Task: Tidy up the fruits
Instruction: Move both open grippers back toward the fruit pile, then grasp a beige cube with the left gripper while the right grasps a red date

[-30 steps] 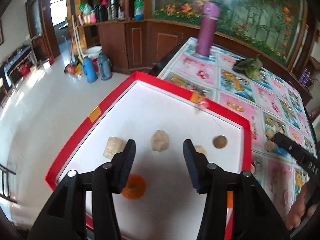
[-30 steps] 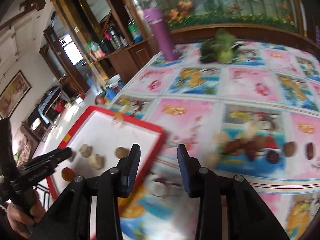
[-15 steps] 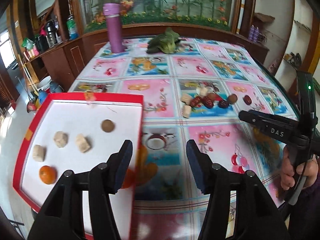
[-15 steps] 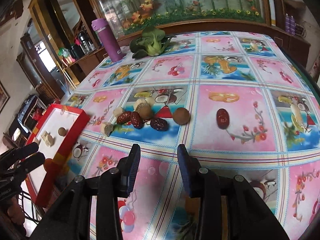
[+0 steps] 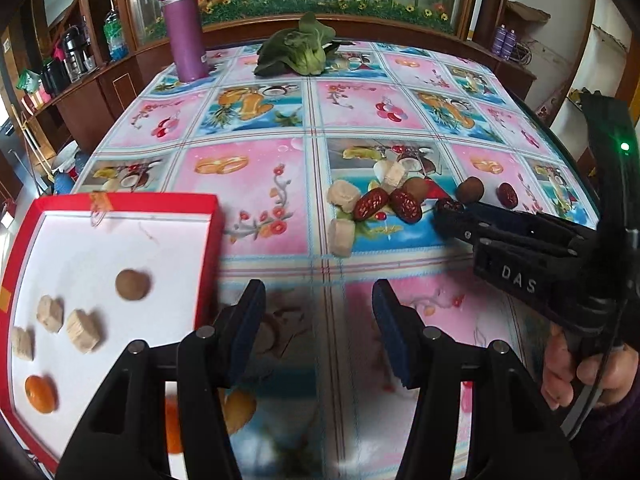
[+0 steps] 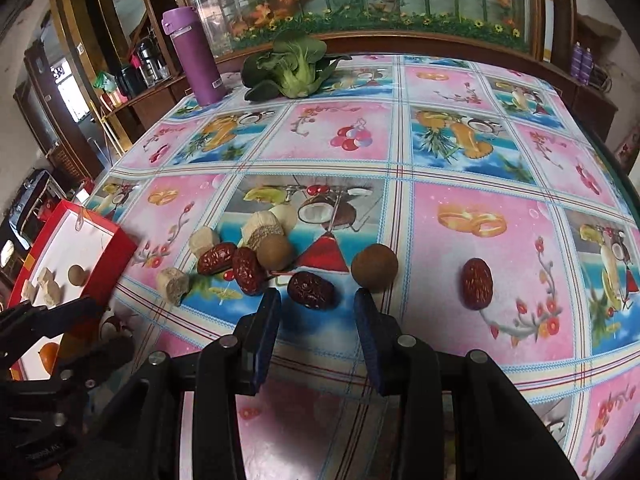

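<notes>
Where the left gripper (image 5: 318, 314) blocks it, blurred tablecloth (image 5: 320, 380) (print unreadable).

Readable lettering occurs in one place only. In the left wrist view, the raised capitals "DAS" stand on the black side block of the right hand-held gripper (image 5: 450, 216), at the right of the scene, near the held grip. A green lamp glows on the black frame above it, far right, without any lettering. The small label on the purple flask (image 5: 184, 26), far left on the counter (image 5: 248, 184), is too small to read.
</notes>
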### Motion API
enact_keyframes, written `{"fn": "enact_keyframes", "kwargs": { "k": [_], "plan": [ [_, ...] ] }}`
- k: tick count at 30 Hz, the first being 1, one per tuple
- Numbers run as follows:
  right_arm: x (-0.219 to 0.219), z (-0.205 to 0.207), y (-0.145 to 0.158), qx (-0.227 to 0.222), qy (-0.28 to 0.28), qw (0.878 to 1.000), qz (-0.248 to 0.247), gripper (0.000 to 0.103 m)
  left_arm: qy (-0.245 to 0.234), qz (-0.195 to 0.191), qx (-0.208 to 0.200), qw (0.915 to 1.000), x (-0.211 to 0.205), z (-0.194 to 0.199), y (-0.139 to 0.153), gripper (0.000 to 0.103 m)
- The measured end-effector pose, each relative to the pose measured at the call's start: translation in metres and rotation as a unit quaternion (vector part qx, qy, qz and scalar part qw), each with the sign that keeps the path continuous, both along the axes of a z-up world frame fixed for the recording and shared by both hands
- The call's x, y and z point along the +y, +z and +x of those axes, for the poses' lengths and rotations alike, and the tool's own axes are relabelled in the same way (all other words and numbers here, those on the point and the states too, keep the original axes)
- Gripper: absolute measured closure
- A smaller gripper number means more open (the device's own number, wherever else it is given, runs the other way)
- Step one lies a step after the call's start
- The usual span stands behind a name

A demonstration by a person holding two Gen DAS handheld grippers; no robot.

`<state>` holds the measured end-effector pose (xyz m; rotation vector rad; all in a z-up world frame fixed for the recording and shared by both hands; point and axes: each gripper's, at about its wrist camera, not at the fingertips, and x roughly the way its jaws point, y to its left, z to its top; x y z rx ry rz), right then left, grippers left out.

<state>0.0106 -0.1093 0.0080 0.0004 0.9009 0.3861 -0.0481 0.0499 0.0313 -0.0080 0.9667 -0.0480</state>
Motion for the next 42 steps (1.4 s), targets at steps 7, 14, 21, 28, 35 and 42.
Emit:
{"fn": "enact_keyframes", "kwargs": {
  "k": [7,14,21,28,35,42],
  "plan": [
    [0.007,0.001,0.0,-0.015,0.012,1.0,-0.012,0.066,0.0,0.005,0.016,0.9999,-0.008,0.03,-0.01,0.047],
    [0.006,0.003,-0.001,-0.018,0.01,1.0,-0.014,0.078,-0.015,0.001,0.024,0.9996,-0.016,0.039,-0.02,0.072],
    [-0.002,0.001,0.0,-0.009,0.0,1.0,0.001,0.078,-0.02,-0.01,0.018,0.9996,-0.018,0.038,-0.018,0.088],
    [-0.022,-0.009,0.009,-0.016,-0.027,0.999,0.032,0.079,-0.027,-0.014,-0.012,0.9995,-0.017,0.012,0.003,0.088],
    [-0.04,-0.026,0.026,-0.058,-0.061,0.993,0.078,0.079,-0.024,-0.035,-0.053,0.9977,0.004,-0.039,0.034,0.088],
    [-0.04,-0.052,0.031,-0.083,-0.074,0.987,0.117,0.079,0.01,-0.026,-0.098,0.9948,0.043,-0.088,0.054,0.088]
  ]
}}
